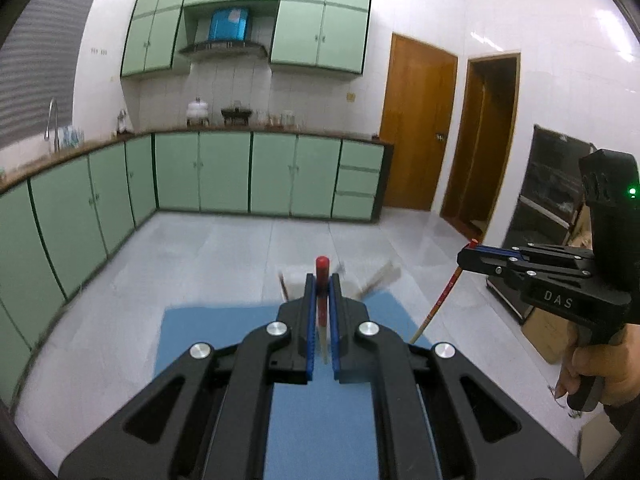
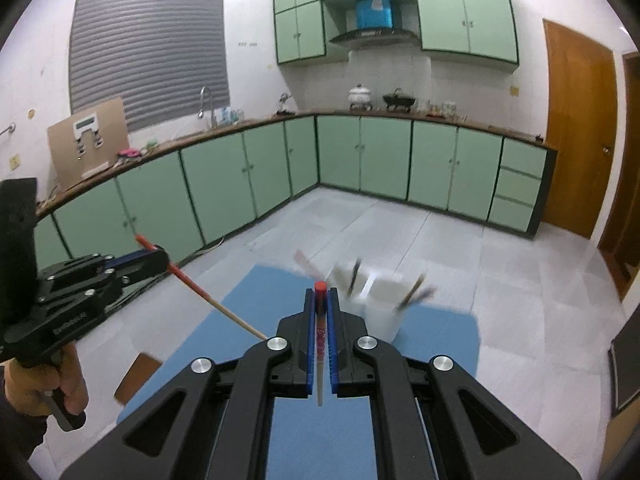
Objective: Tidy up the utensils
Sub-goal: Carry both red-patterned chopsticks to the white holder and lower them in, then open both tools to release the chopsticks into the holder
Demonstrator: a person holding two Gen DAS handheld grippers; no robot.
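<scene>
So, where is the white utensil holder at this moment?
In the right wrist view the white utensil holder stands on the blue mat, just ahead and right of the right gripper, with dark utensils in it.

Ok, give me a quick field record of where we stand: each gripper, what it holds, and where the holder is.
left gripper: shut on a red-topped chopstick, red end forward
right gripper: shut on a second red-topped chopstick, red end forward
utensil holder: white, on the blue mat, ahead of the right gripper
holder contents: several dark-tipped utensils, blurred; count unclear
chopsticks vs holder: both held above the mat, neither inside
surroundings: green cabinets, wooden door
</scene>
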